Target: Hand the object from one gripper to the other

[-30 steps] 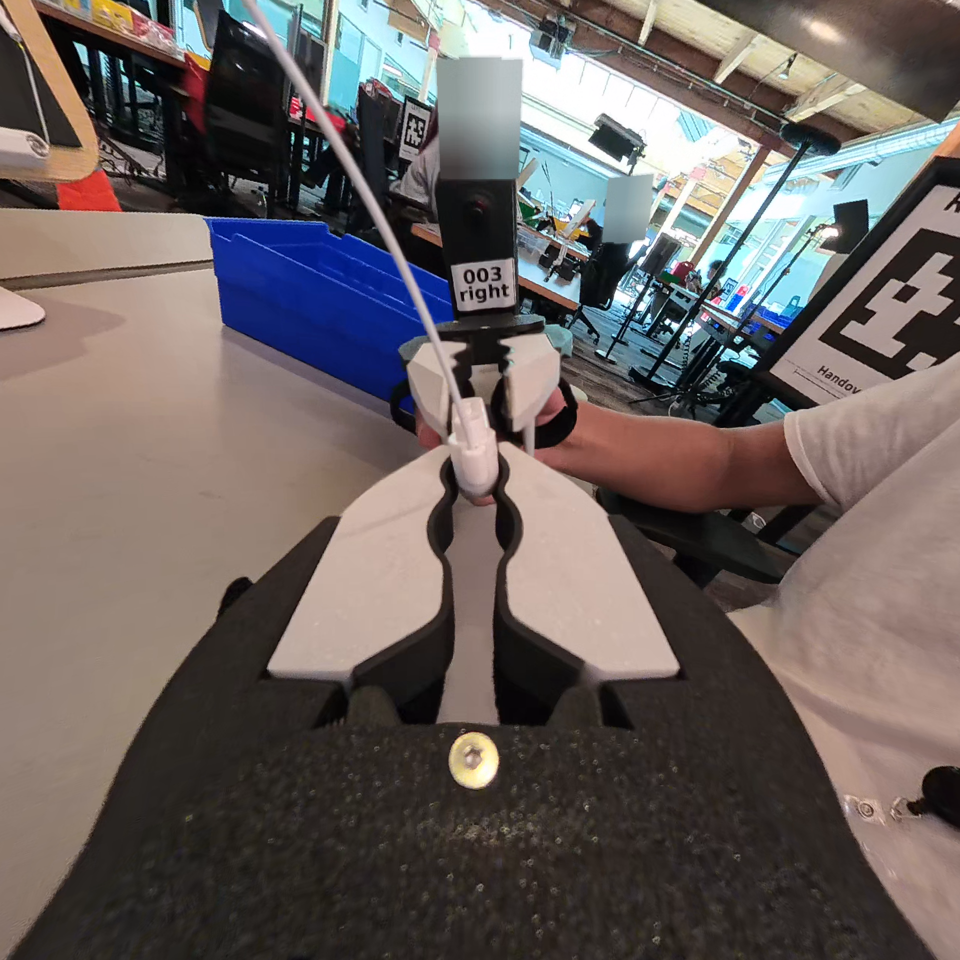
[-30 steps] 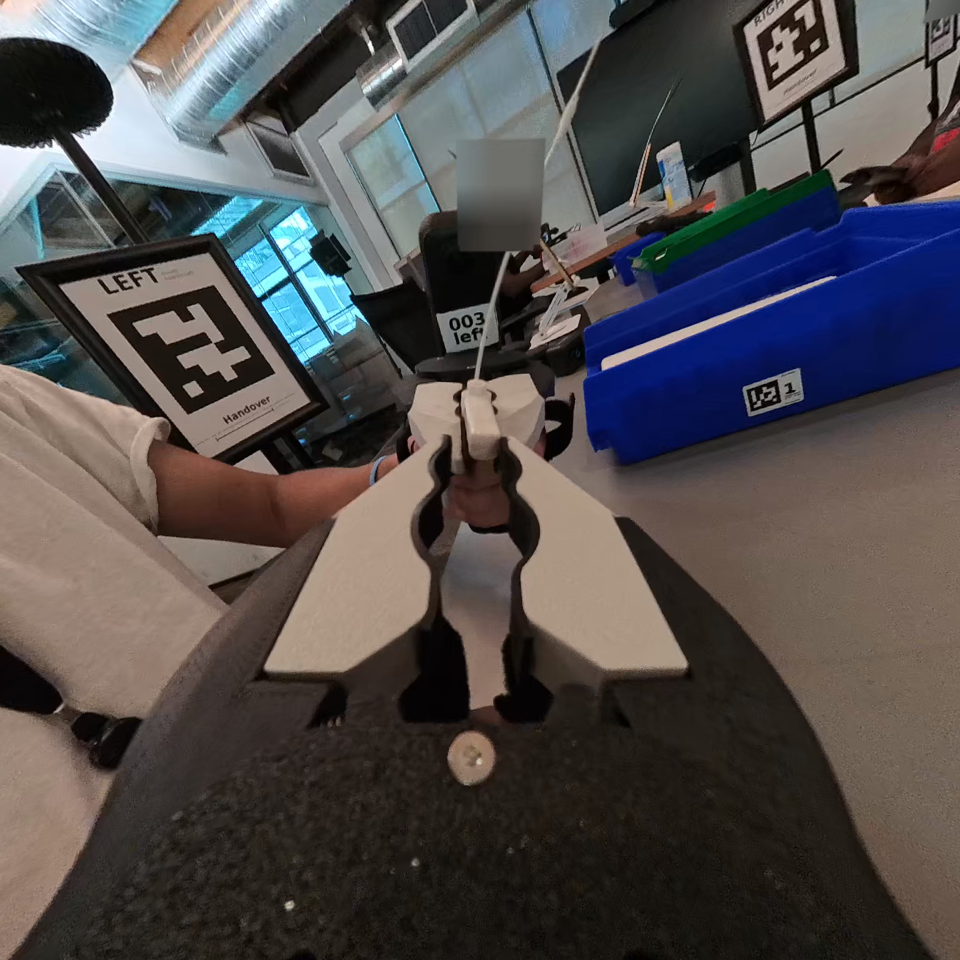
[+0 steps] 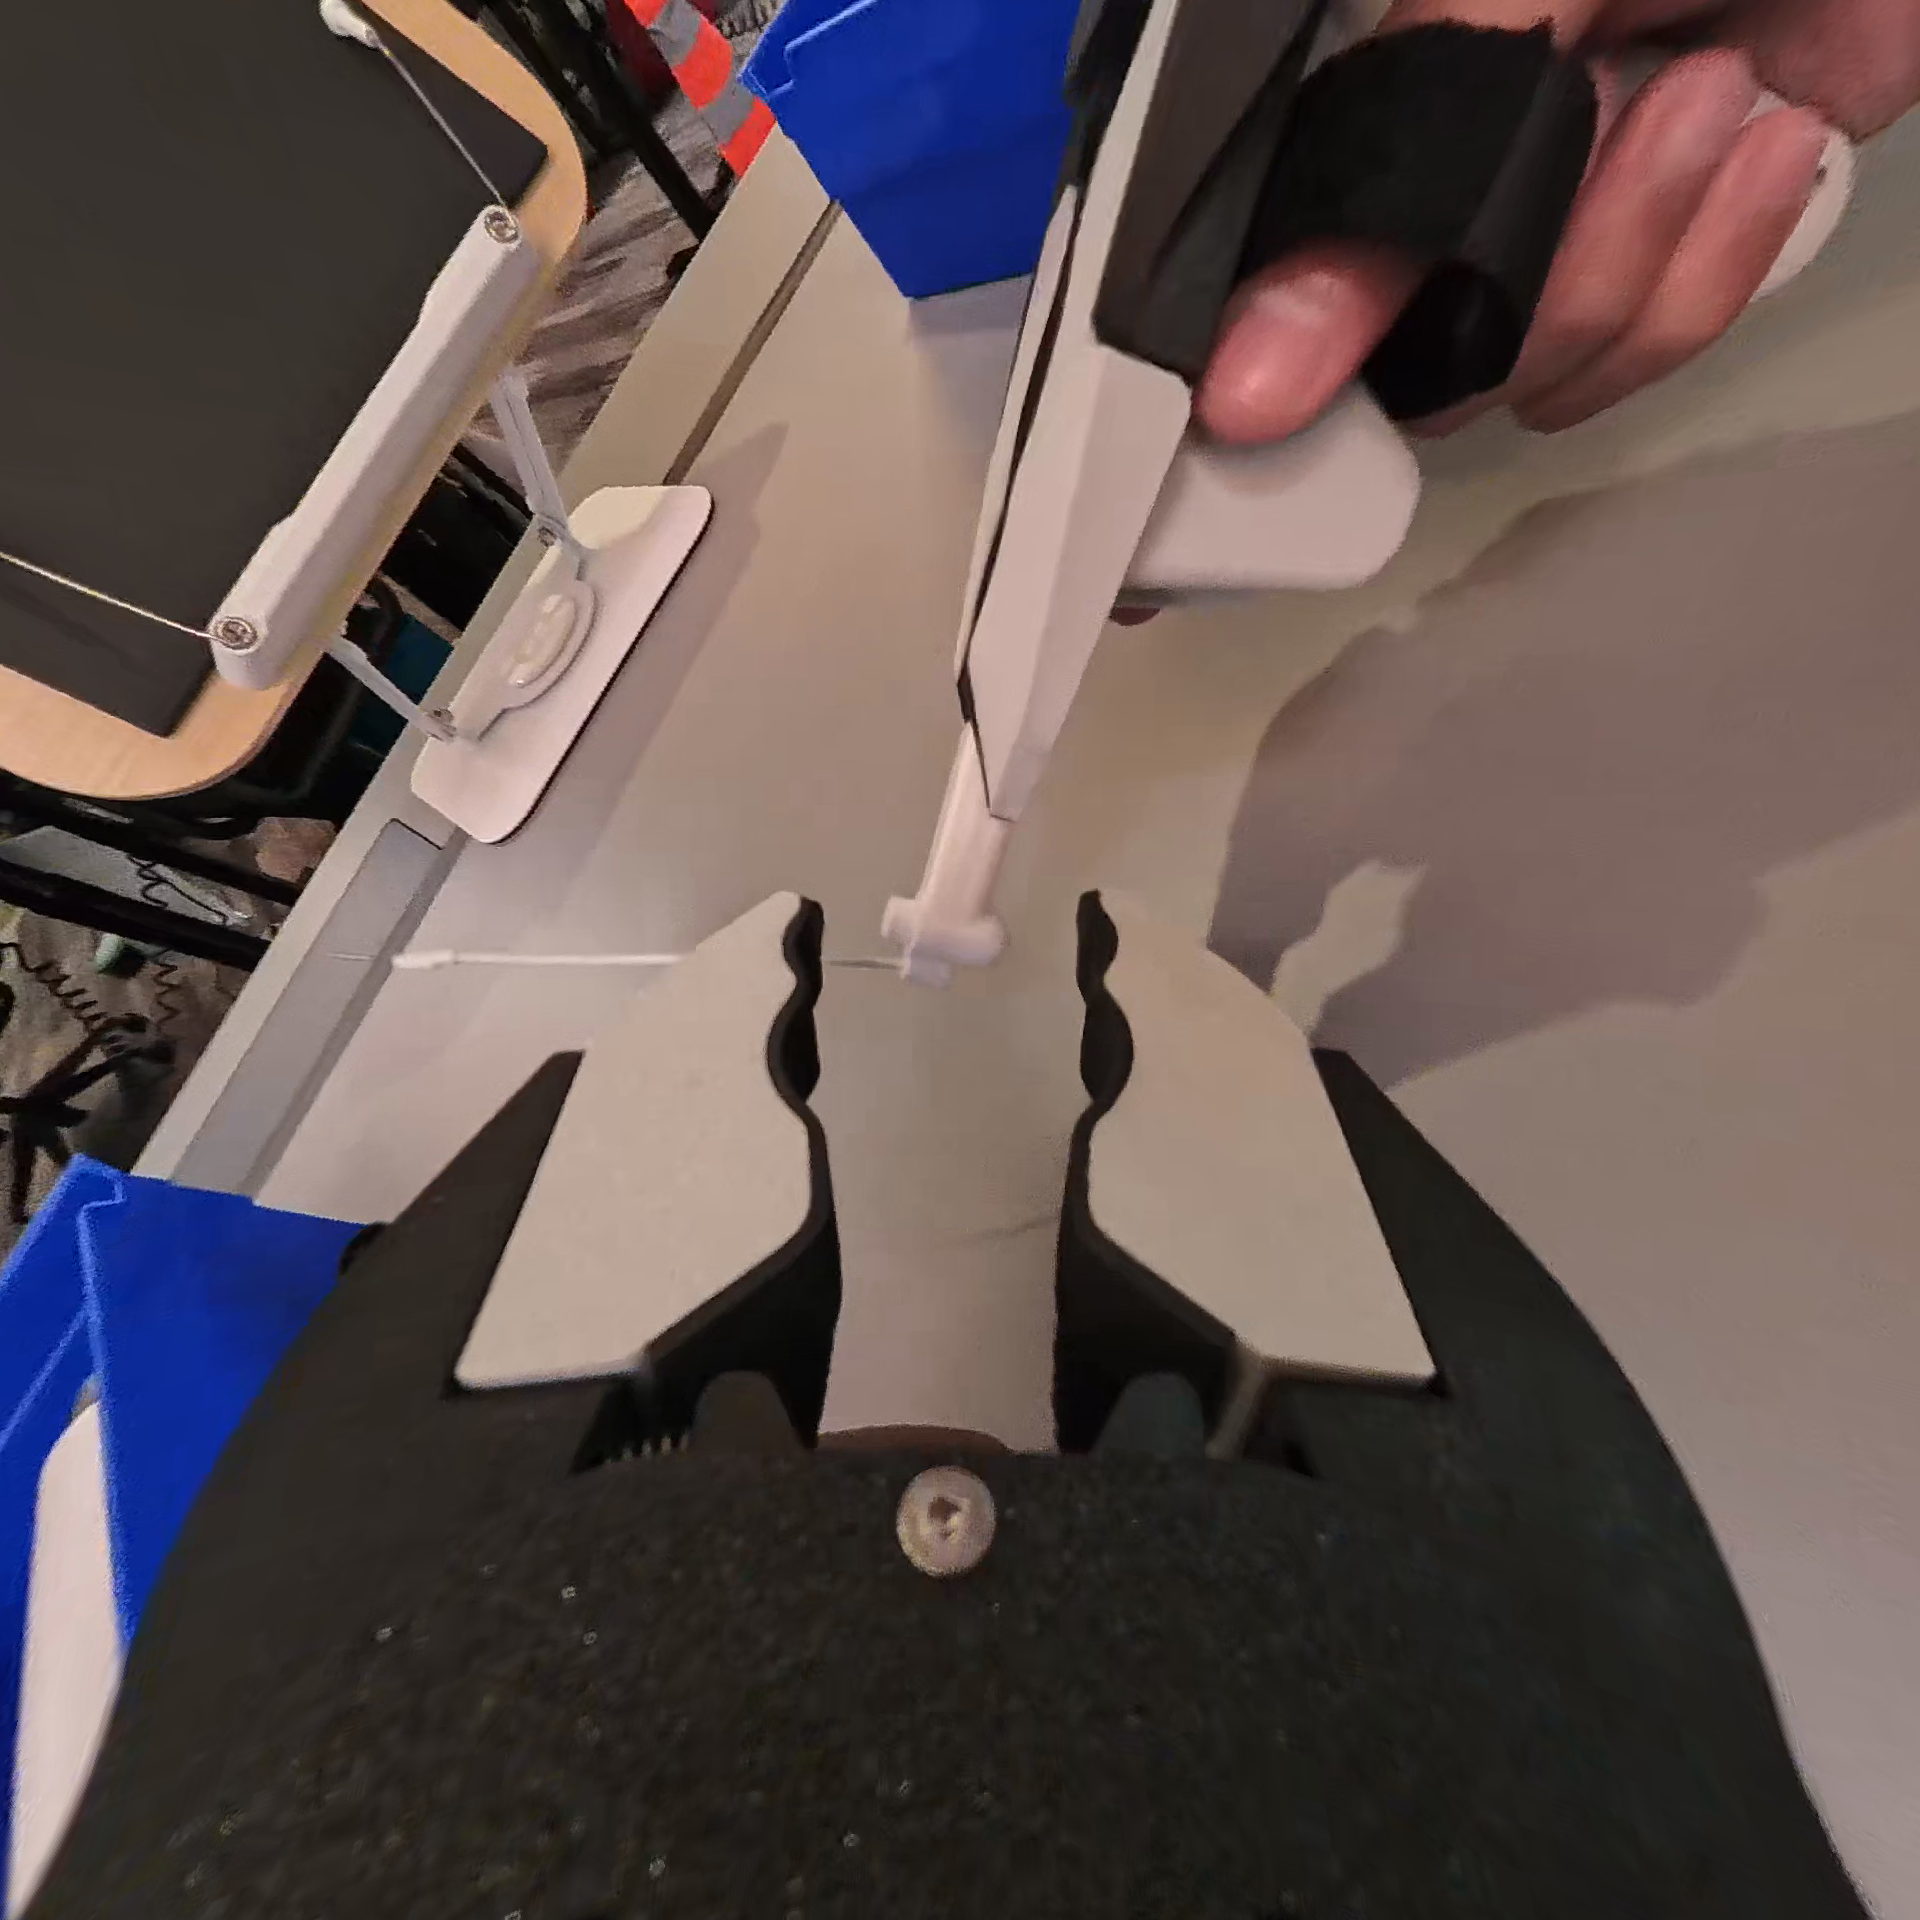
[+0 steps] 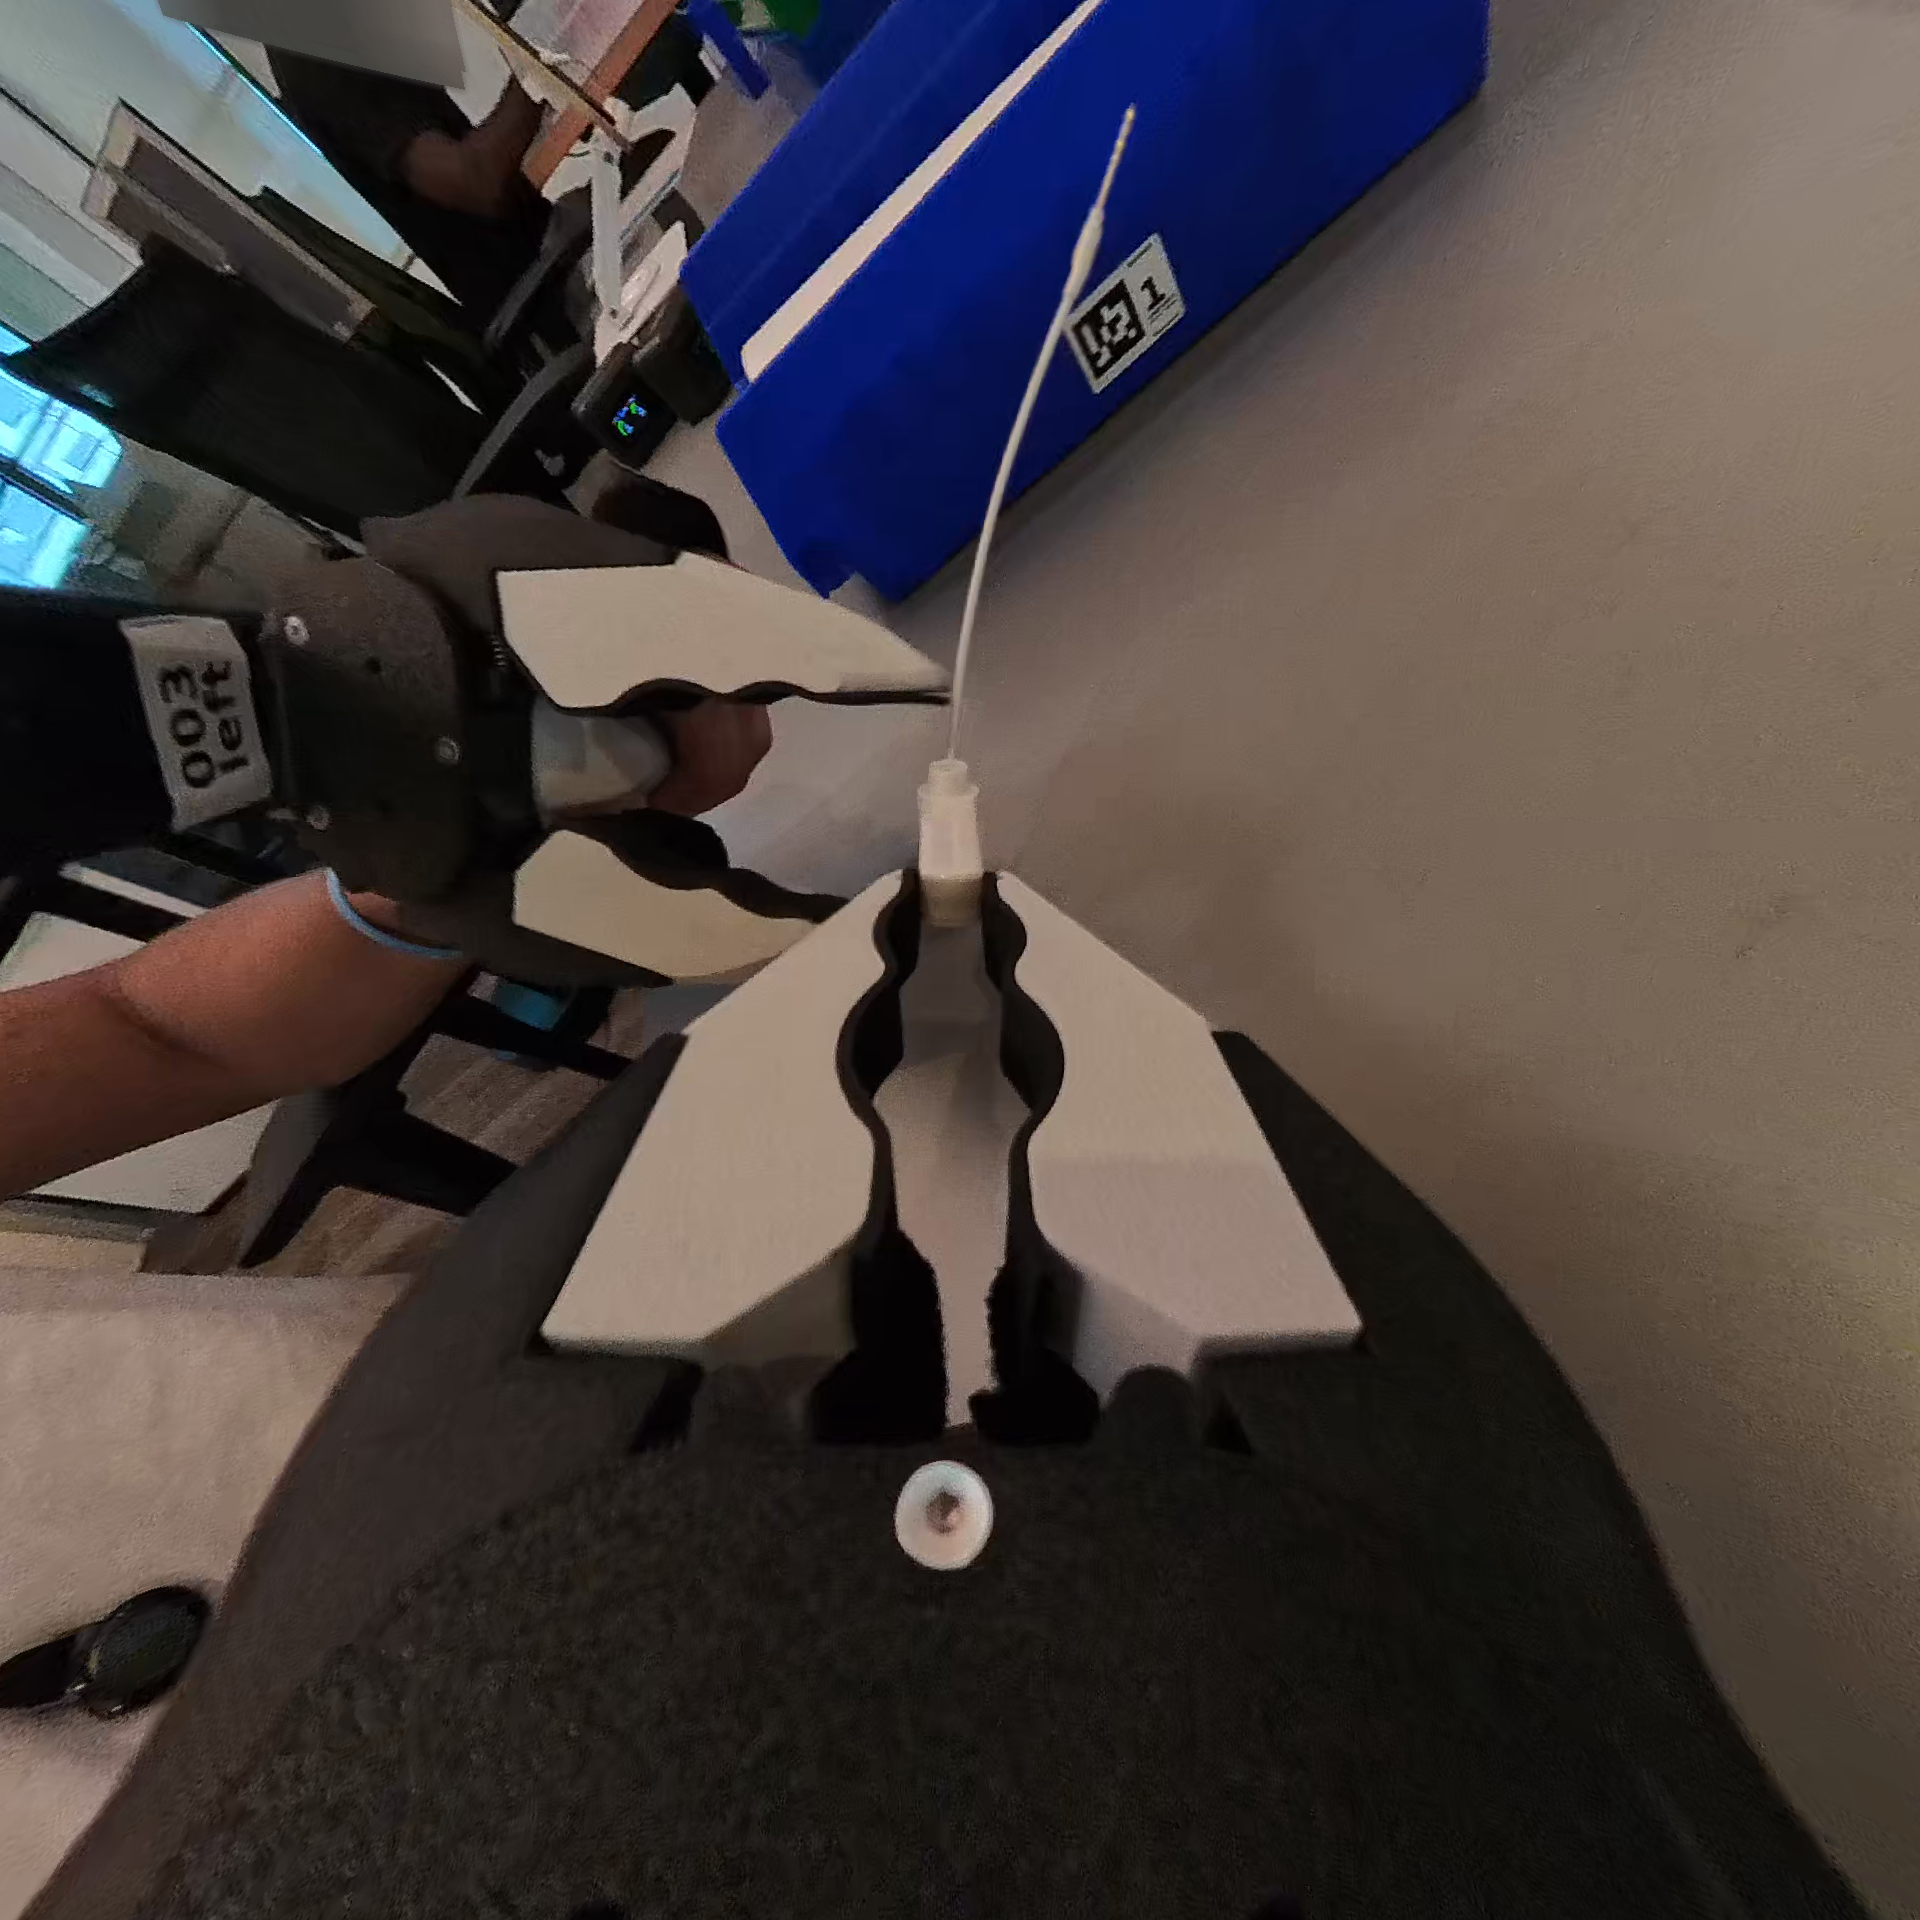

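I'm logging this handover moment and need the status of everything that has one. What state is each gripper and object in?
Left gripper: open, holding nothing.
Right gripper: shut on the white connector.
White connector: clamped at the right gripper's tips, sticking out beyond them.
Thin white cable: curving away from the connector, far end free.
Blue bin: resting on the table.

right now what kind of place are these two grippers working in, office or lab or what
Most likely a shared lab or workshop set up for recording. A grey table carries blue storage bins with a square coded marker, a board on a white stand sits at the table's edge, and office chairs stand behind.
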`<state>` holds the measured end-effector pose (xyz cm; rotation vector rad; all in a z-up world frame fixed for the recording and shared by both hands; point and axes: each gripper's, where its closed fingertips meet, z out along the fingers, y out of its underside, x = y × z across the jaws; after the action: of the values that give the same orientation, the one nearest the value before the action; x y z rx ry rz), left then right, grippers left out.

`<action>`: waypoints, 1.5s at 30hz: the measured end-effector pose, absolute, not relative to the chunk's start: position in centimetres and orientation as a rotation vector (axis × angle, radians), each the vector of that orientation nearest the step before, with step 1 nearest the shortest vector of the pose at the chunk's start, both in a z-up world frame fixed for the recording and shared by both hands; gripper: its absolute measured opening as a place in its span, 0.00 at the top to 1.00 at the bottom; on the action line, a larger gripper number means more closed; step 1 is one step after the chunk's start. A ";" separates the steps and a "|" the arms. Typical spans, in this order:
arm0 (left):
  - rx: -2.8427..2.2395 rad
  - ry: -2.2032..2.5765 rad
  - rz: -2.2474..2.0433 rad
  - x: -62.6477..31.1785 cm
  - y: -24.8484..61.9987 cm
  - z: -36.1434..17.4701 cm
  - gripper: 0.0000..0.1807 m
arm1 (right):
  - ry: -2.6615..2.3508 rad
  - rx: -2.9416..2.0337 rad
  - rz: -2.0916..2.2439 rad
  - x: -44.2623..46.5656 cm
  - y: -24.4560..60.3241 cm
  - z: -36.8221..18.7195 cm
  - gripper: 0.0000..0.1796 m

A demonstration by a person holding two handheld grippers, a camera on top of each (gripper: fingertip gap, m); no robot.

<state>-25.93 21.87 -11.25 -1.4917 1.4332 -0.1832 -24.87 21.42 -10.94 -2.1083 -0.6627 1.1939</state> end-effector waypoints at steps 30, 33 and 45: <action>-1.662 0.715 -1.309 -27.5 22.7 -5.3 0.86 | -0.966 -1.374 0.318 -24.4 23.5 -6.8 0.61; -1.713 0.701 -1.421 -26.7 22.0 -5.8 0.86 | -1.124 -1.219 0.039 -26.2 22.3 -6.2 0.56; -1.863 0.861 -1.375 -25.0 20.0 -8.3 0.86 | -1.231 -1.093 -0.262 -26.8 21.9 -6.6 0.67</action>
<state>-24.95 20.03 -8.26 -1.8628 0.8613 -1.3751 -26.81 21.94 -6.63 -1.0930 -1.2313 -0.2624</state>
